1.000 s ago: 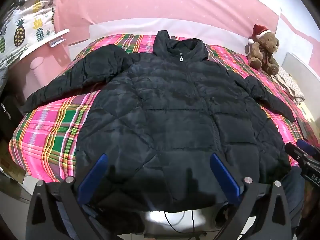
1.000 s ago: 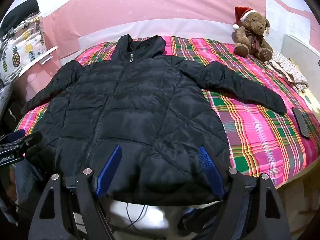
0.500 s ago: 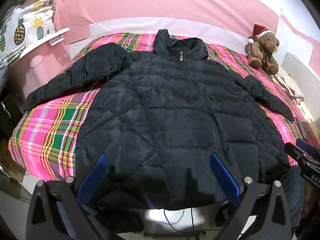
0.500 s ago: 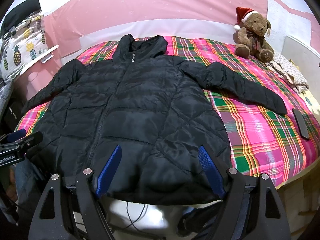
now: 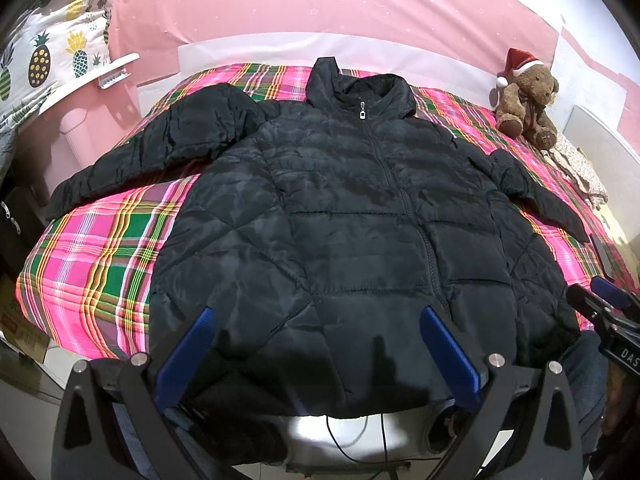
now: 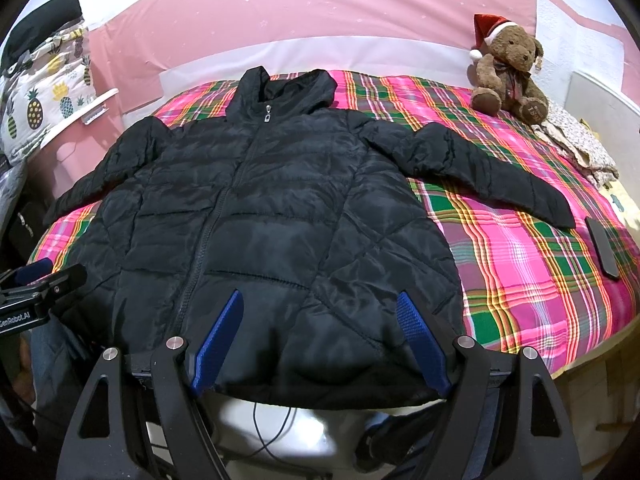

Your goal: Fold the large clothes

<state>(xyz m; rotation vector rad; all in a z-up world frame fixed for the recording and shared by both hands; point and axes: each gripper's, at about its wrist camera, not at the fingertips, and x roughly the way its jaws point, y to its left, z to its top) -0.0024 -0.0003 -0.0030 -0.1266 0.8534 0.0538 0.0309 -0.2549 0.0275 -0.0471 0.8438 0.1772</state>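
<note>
A black quilted puffer jacket (image 5: 340, 220) lies flat, front up and zipped, on a pink and green plaid bed (image 5: 100, 248); both sleeves are spread out to the sides. It also shows in the right wrist view (image 6: 272, 216). My left gripper (image 5: 316, 324) is open and empty, held above the jacket's hem. My right gripper (image 6: 320, 312) is open and empty, also above the hem, further right. Each gripper shows at the edge of the other's view.
A teddy bear with a Santa hat (image 6: 506, 68) sits at the far right corner of the bed. A dark phone (image 6: 602, 252) lies on the bed's right side by floral cloth (image 6: 580, 148). A pineapple-print fabric (image 5: 44, 64) hangs at the left. Cables lie on the floor (image 6: 276, 420).
Both grippers have drifted very slightly; the views are almost the same. The jacket has not moved.
</note>
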